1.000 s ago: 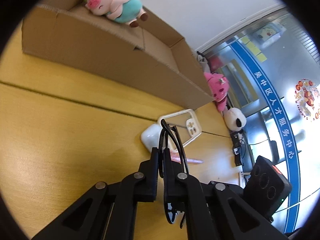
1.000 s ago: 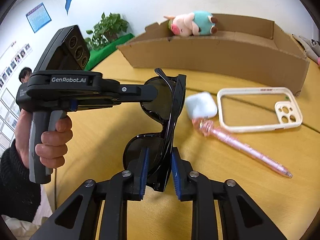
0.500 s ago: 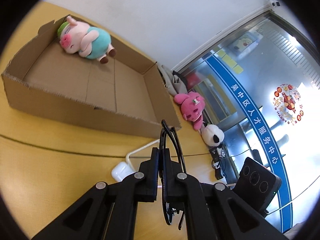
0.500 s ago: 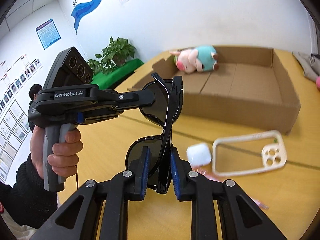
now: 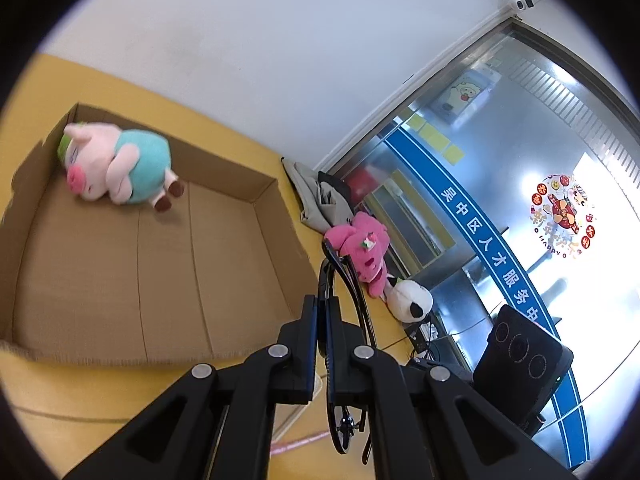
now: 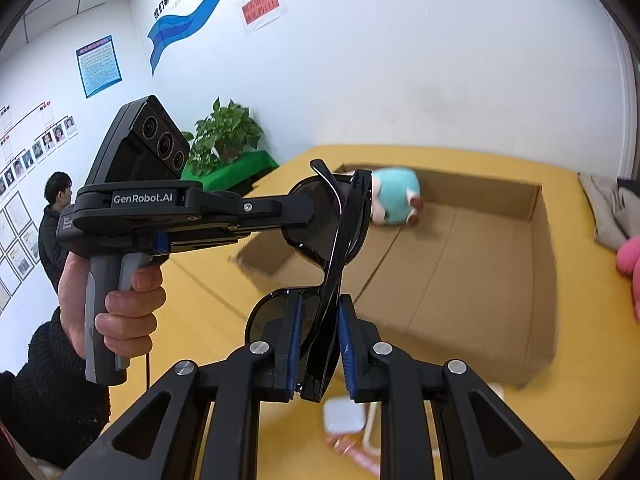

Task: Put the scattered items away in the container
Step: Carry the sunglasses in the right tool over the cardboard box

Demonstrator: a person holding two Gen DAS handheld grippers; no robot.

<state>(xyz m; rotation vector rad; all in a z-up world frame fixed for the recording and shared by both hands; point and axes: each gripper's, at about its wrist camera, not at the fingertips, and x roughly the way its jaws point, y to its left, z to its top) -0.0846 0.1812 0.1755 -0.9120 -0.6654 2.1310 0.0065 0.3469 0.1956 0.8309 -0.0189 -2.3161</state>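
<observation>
Carrying black sunglasses (image 6: pixel 336 236), both tools pinch them: left tool (image 5: pixel 322 344), right tool (image 6: pixel 318 354). Next: lower into cardboard box (image 6: pixel 480 280) at 1 o'clock.

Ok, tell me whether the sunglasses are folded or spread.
Folded. In the right wrist view the sunglasses show an arm lying flat against the lenses, and both grippers pinch them as one thin stack.

Glossy black plastic sunglasses (image 6: pixel 336 240) are catching the light; the cardboard box (image 6: pixel 472 280) is showing matt, rough-edged corrugated paper; the plush pig (image 5: pixel 120 168) is looking soft, fuzzy cloth; the counter (image 6: pixel 200 300) is looking smooth.
</observation>
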